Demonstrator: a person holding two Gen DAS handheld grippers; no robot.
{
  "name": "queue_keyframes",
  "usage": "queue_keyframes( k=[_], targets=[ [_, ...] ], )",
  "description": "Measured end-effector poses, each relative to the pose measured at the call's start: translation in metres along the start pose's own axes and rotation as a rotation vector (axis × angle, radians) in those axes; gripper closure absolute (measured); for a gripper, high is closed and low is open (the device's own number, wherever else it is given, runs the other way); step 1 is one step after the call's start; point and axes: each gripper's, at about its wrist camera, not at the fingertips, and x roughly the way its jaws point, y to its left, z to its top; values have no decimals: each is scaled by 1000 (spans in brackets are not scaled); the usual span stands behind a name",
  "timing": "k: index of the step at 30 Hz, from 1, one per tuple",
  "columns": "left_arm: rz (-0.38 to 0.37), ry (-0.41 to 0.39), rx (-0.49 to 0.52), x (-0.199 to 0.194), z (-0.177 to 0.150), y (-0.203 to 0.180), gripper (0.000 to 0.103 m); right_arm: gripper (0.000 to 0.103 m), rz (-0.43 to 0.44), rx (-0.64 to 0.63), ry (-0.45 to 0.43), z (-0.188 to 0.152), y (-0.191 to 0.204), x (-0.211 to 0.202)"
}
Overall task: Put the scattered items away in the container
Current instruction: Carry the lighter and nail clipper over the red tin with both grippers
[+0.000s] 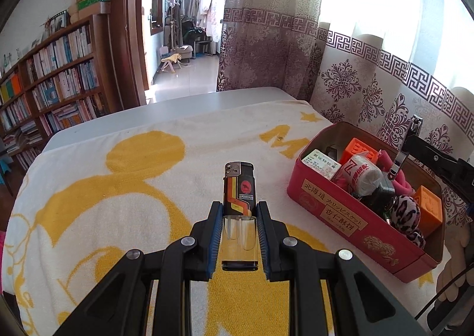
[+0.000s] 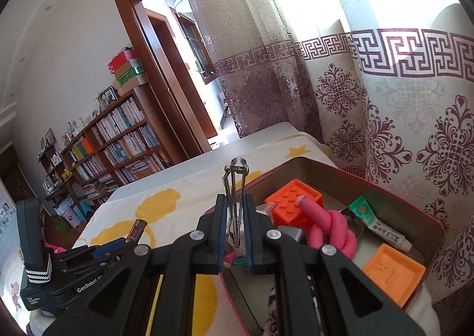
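Lighter (image 1: 239, 188): black with orange and yellow stripes, clamped upright between the blue pads of the left hand-held gripper (image 1: 239, 210); its clear lower half sits between the pads and its metal top sticks out past the fingertips.
Left hand-held gripper: narrow, closed on the lighter, above the towel and to the left of the tin; from the right wrist view it shows low on the left (image 2: 130, 235), with the lighter's tip (image 2: 137, 228) poking out.
Nail clipper (image 2: 235, 188): silver metal, pinched on edge in the right hand-held gripper (image 2: 235, 202), its cutting end pointing away beyond the fingertips.
Right hand-held gripper: narrow, closed on the nail clipper, held over the near part of the open tin; in the left wrist view it comes in from the right edge (image 1: 406, 146) with the clipper (image 1: 410, 140) hanging over the tin.
Tin (image 1: 331, 205): a red rectangular biscuit tin with gold labels, lid off, standing on the towel to the right of the lighter.
Inside the tin: an orange studded block (image 2: 291, 202), a knotted pink foam roller (image 2: 328, 229), a green-capped white tube (image 2: 380, 226), a flat orange block (image 2: 394, 272), a small white box (image 1: 321, 162), a pink leopard-print scrunchie (image 1: 406, 211).
Towel (image 1: 133, 188): white with big yellow shapes, spread over the surface (image 1: 166, 111).
Behind: patterned curtain (image 1: 370, 90) to the right, bookshelf (image 1: 56, 93) to the left.
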Motion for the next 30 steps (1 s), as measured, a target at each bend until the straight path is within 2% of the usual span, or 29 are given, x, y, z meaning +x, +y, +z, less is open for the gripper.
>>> queue_keyframes(
  k=[7,17,24,30],
  targets=[
    [-53,-7,43,-2,9,-34,79,91,-48,40,-34,-1,-28,-20],
    [-173,0,102,2,24,-91,79,91,-102,49,-68,-7,-49,-35],
    [-247,14,139,9,27,-127,79,92,-93,88,-63,-9,-64,-35],
    [-280,30,154,17,25,-144,79,92,-85,101,-63,-9,-67,-35]
  ],
)
